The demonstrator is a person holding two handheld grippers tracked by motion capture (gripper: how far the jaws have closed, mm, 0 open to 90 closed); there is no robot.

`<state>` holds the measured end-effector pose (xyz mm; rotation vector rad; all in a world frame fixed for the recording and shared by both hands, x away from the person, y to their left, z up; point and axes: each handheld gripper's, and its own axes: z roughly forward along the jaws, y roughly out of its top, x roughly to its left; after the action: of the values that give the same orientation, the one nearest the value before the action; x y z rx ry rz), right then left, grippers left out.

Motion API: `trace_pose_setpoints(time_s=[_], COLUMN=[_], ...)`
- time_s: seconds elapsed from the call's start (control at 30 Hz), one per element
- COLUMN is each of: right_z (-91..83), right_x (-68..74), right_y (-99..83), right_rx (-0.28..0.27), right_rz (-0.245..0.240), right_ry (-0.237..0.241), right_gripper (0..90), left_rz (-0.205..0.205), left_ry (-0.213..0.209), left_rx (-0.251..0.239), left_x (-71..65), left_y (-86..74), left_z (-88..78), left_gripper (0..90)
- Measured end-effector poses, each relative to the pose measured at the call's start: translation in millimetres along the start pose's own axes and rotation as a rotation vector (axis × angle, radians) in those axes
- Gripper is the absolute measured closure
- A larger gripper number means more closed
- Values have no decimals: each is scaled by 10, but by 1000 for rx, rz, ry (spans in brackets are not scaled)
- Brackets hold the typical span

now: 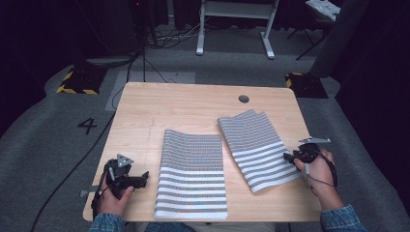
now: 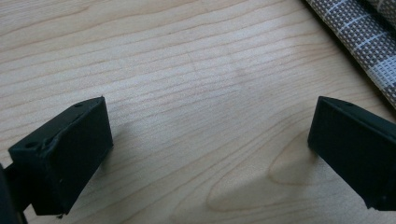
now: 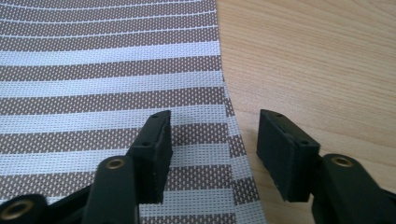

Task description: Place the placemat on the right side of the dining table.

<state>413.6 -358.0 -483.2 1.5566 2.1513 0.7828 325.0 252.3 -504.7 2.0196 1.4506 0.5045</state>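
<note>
Two grey and white striped woven mats lie on the wooden table (image 1: 193,104). The left mat (image 1: 192,175) lies straight near the front edge. The right mat (image 1: 258,147) lies tilted beside it. My left gripper (image 1: 144,178) is open over bare wood, just left of the left mat, whose corner (image 2: 359,32) shows at the upper right of the left gripper view. My right gripper (image 1: 288,156) is open at the right mat's right edge (image 3: 229,140), one jaw over the mat and the other over the wood, nothing clamped between them.
A round cable hole (image 1: 243,99) sits near the table's far edge. A white desk frame (image 1: 234,24) stands on the grey floor behind, with cables (image 1: 145,63) and yellow-black marked blocks (image 1: 77,82) to the left. A hand holds each gripper at the table's front corners.
</note>
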Motion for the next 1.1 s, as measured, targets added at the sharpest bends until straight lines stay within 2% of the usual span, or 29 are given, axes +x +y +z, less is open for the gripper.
trace_pose_setpoints(time_s=[0.03, 0.17, 0.2, 0.23, 0.27, 0.3, 0.4, 0.6, 0.7, 0.77, 0.83, 0.87, 0.97, 1.1], right_z=[0, -5, -11, -11, -18, -21, -23, -109, -141, -157, -155, -155, -154, -223], right_x=[0, 49, 77, 77, 80, 57, 22, -132, -213, -246, -264, -264, -278, -302], right_y=[0, 25, 32, 32, 37, 41, 41, -7, -58, -91, -138, -138, -172, -228], right_rx=[0, 16, 15, 15, 13, 9, 1, -8, -4, -12, -15, -15, -29, -45], right_rz=[0, -16, -33, -33, -31, -5, 17, 25, 45, 52, 27, 27, -9, 37], right_ry=[0, 8, -6, -6, -9, 6, 22, -43, -45, -42, -57, -57, -86, -75], right_gripper=[537, 661, 752, 752, 795, 824, 837, 852, 834, 779, 682, 682, 570, 513], left_rz=[1, 0, 2, 2, 0, 1, 0, 1, 0, 1, 1, 1, 0, 0], left_ry=[1, 0, -1, -1, -2, 0, 0, 1, -3, 0, 3, 1, 2, 2], left_rx=[1, 0, 1, 1, -1, 0, 0, 3, 2, 3, 4, 3, 2, 2], left_x=[0, -1, 1, 1, 1, 0, 0, 1, 1, 1, -1, 0, 0, -1], left_y=[0, 0, 0, 0, 0, 0, 0, 2, 1, 2, 3, 3, 3, 3], left_z=[-1, 0, 0, 0, 0, 0, 0, -3, -2, -3, -3, -2, -1, -1], left_gripper=[0, 0, 0, 0, 0, 0, 0, 0, 0, 0, 0, 0, 0, 0])
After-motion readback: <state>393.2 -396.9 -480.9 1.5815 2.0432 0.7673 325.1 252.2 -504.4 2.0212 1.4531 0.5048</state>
